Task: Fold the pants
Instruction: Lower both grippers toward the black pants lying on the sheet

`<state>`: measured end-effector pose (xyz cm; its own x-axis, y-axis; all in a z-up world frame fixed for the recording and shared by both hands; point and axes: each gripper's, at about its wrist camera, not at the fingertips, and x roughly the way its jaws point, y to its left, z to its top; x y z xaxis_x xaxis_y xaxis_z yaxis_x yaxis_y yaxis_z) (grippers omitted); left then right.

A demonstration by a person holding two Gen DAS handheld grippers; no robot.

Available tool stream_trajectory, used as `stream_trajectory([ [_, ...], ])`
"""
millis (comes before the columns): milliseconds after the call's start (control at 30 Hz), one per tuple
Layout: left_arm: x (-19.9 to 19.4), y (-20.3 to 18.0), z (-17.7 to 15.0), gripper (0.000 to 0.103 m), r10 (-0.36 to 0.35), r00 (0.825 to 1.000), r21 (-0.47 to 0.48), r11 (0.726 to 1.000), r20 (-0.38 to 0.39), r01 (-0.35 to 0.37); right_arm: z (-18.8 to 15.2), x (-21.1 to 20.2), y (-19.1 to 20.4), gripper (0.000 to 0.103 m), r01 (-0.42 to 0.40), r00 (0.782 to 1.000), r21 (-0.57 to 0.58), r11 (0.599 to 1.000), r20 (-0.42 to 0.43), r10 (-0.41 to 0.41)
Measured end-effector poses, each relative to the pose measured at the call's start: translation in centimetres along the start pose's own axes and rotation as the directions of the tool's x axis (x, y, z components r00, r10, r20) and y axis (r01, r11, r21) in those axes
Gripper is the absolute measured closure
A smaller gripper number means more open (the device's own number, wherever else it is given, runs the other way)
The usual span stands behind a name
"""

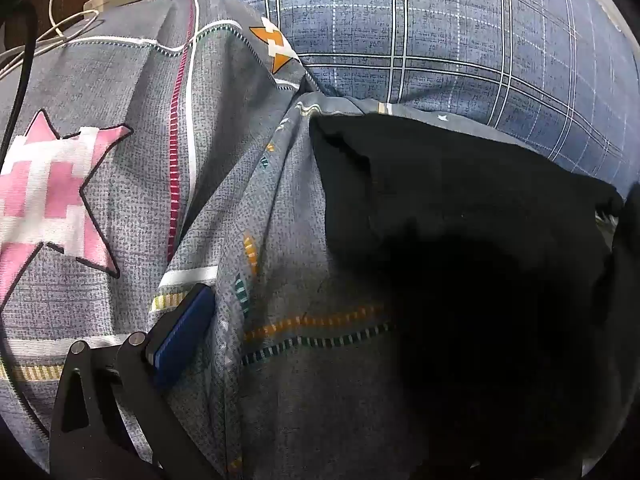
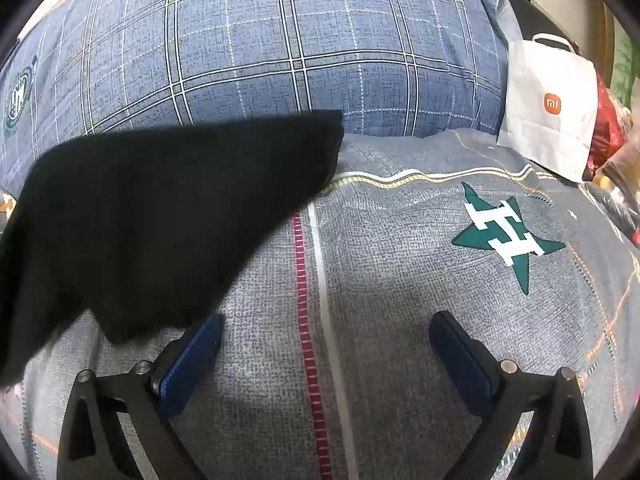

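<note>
One grey star-printed bed quilt [image 2: 400,280] carries everything, a blue plaid pillow [image 2: 280,40] behind. The black fabric pants [image 2: 152,216] lie on it, lower corner lifted (blurred). Right hand-held gripper [image 2: 326,356] gapes wide, empty; left hand-held gripper [image 1: 320,344]: cannot tell.

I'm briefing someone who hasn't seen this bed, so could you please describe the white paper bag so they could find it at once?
Start from the grey star-print quilt in the right wrist view and follow it to its far right edge, beside the blue plaid pillow. There stands the white paper bag. Among the red and dark clutter next to it, only it is plain white, with a small orange logo square and a handle.
</note>
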<state>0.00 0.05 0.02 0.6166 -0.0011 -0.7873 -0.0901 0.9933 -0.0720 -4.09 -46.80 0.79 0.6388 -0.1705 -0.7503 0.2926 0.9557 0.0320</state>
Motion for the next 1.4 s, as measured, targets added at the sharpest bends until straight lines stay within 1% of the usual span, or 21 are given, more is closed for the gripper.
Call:
stream_trajectory([
  [33,-0.5,0.0,0.1,0.000,0.001,1.000,0.000,1.000,0.000,-0.001,0.0,0.0,0.0,0.000,0.001,1.000,-0.001,1.000,0.000,-0.001],
  [233,-0.2,-0.2,-0.1,0.000,0.005,1.000,0.004,1.000,0.001,-0.005,0.0,-0.1,0.6,0.000,0.002,1.000,-0.005,1.000,0.002,-0.002],
  [567,-0.1,-0.3,-0.1,0.000,0.005,1.000,0.004,1.000,-0.004,-0.005,-0.1,-0.1,0.0,0.000,-0.001,1.000,-0.001,1.000,-0.003,0.001],
  [700,-0.2,-0.4,0.1,0.000,0.020,0.999,-0.004,1.000,-0.034,-0.020,0.0,0.0,-0.1,0.000,0.001,1.000,-0.001,1.000,-0.004,-0.001],
  [800,-0.9,-0.3,-0.1,0.000,0.007,0.998,0.010,1.000,-0.057,-0.006,0.0,-0.1,-0.1,0.000,0.001,1.000,-0.002,1.000,-0.009,-0.001],
  [900,-2.6,-0.4,-0.8,0.001,0.034,0.999,0.049,0.998,-0.022,-0.033,-0.1,-0.7,-0.3,0.001,-0.031,0.999,-0.010,0.999,-0.007,0.031],
  [967,-4.7,-0.2,-1.5,0.001,0.032,0.999,0.066,0.997,0.019,-0.033,-0.5,-1.8,0.0,0.001,-0.047,0.999,-0.022,0.999,-0.006,0.047],
  [1067,-7.5,0.3,-1.5,0.001,0.020,0.998,0.041,0.999,0.063,-0.023,-1.4,-4.7,0.7,0.001,-0.106,0.993,-0.019,0.994,0.054,0.107],
  [1133,-9.5,0.7,-1.6,0.001,0.005,0.995,0.011,1.000,0.096,-0.006,-1.9,-6.6,1.5,0.001,-0.116,0.988,-0.047,0.992,0.094,0.120],
  [1200,-11.3,0.9,-1.8,0.001,-0.008,0.993,0.006,1.000,0.119,0.008,-2.2,-8.7,2.5,0.001,-0.138,0.981,-0.073,0.988,0.128,0.147],
  [1267,-12.7,0.6,-1.9,0.001,-0.017,0.991,0.019,1.000,0.135,0.015,-2.5,-9.9,3.7,0.001,-0.150,0.977,-0.105,0.983,0.135,0.163],
  [1333,-13.6,0.3,-1.8,0.001,-0.017,0.989,0.029,1.000,0.150,0.013,-2.7,-11.0,4.7,0.001,-0.190,0.967,-0.116,0.975,0.149,0.206],
  [1400,-14.5,-0.1,-2.0,0.001,-0.024,0.986,0.039,0.999,0.164,0.018,-3.2,-11.9,5.8,0.001,-0.205,0.963,-0.126,0.971,0.154,0.223],
])
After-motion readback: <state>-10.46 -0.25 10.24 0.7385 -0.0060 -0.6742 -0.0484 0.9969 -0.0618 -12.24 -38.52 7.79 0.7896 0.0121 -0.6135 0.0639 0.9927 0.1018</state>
